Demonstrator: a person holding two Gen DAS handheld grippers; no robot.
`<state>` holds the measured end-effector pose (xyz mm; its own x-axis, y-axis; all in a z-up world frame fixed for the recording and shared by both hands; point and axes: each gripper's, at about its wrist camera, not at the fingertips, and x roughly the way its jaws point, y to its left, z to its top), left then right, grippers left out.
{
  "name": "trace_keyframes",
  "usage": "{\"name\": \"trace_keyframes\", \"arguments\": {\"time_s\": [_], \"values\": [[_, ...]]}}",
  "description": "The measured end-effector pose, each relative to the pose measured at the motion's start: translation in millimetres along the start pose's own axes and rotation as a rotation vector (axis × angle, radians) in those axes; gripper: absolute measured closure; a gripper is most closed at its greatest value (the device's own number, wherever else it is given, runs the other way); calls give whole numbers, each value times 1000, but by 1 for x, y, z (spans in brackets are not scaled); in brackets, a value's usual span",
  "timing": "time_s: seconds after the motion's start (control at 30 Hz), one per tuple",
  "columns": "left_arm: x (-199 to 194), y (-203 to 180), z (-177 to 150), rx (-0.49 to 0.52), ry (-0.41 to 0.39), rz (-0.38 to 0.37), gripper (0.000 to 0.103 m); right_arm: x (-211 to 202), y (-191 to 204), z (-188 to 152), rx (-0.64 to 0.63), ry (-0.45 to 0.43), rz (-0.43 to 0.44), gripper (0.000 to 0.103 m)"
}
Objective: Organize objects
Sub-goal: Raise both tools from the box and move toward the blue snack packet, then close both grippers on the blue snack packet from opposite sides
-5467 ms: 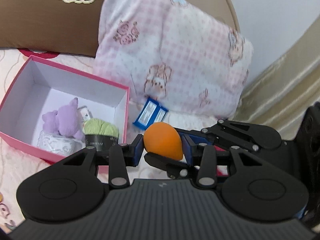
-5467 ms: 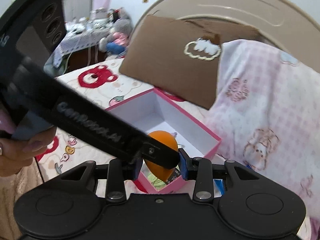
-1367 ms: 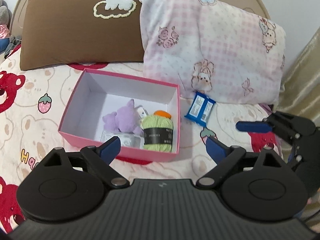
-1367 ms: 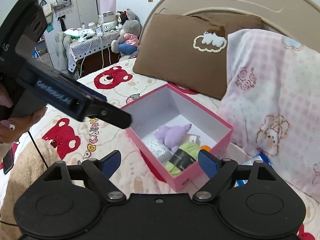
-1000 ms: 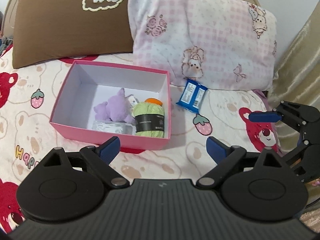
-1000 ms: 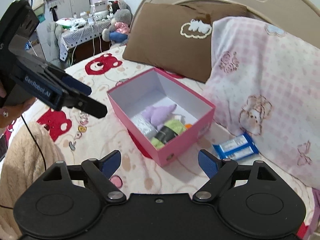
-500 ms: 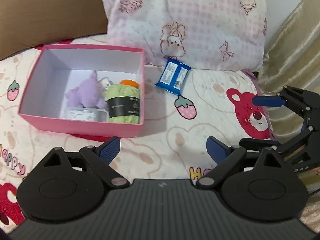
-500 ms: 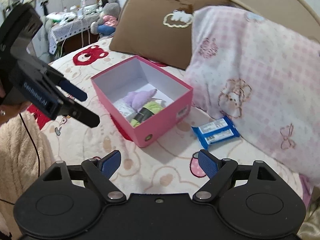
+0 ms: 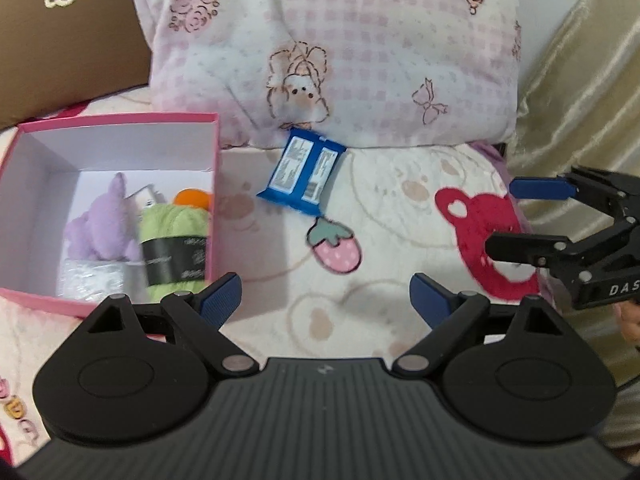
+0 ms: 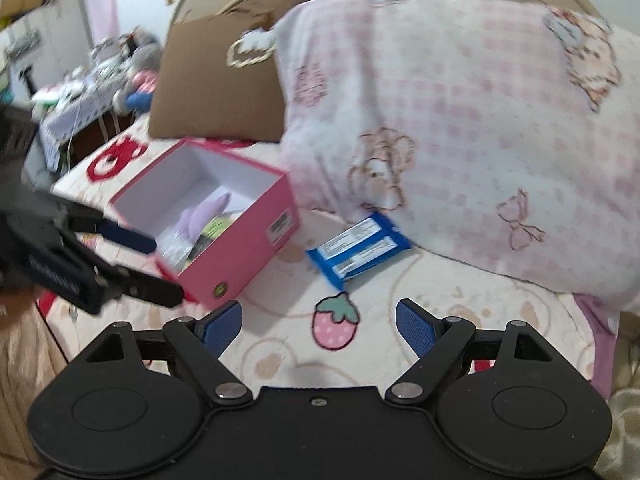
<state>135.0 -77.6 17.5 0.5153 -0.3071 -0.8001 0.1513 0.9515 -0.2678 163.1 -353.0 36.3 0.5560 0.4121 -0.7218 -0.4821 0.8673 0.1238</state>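
A blue snack packet (image 9: 304, 176) (image 10: 358, 250) lies on the bedsheet against the pink pillow, to the right of the open pink box (image 9: 120, 120) (image 10: 236, 256). In the box lie a purple plush (image 9: 106, 220), a green yarn ball (image 9: 174, 240), an orange egg-shaped thing (image 9: 192, 199) and a clear wrapped item (image 9: 88, 280). My left gripper (image 9: 326, 296) hangs over the sheet short of the packet; its jaws are closing slightly, with nothing between them. My right gripper (image 10: 318, 318) is open and empty, also short of the packet.
A pink checked pillow (image 9: 340, 40) and a brown pillow (image 9: 60, 40) lean on the headboard behind the box. Golden fabric (image 9: 580, 100) borders the bed on the right. A cluttered side table (image 10: 80, 92) stands far left.
The orange thing, once held between both grippers, now lies in the box. Over the last second both grippers moved right and lower, toward the blue packet.
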Motion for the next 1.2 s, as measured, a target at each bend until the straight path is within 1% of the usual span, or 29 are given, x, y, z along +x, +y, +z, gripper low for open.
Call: {"name": "trace_keyframes", "arguments": {"time_s": [0.07,0.17,0.3,0.37,0.43,0.57,0.63,0.7,0.77,0.83,1.07,1.2], "values": [[13,-4,7,-10,-5,-4,13,4,-11,5,31,-4,-16,16],[31,-12,14,-3,-15,14,13,14,-24,12,62,-4,-12,16],[58,-17,17,-20,-2,5,15,33,-42,19,129,7,26,16],[71,-21,16,-5,-6,21,15,43,-46,21,127,17,39,16],[81,-24,14,10,-24,34,15,50,-48,21,107,14,28,16],[99,-25,11,9,-66,43,19,64,-59,19,166,22,69,16],[107,-25,9,2,-103,53,21,70,-63,17,181,18,77,16],[115,-23,7,-8,-143,69,23,76,-65,15,170,18,73,16],[124,-20,5,-23,-180,97,28,82,-67,13,163,21,55,16],[134,-19,3,-32,-200,129,30,90,-71,11,168,26,49,16],[165,-14,4,-68,-203,177,31,125,-83,16,218,59,67,16],[180,-14,7,-58,-198,185,31,153,-86,26,225,85,59,16]]}}
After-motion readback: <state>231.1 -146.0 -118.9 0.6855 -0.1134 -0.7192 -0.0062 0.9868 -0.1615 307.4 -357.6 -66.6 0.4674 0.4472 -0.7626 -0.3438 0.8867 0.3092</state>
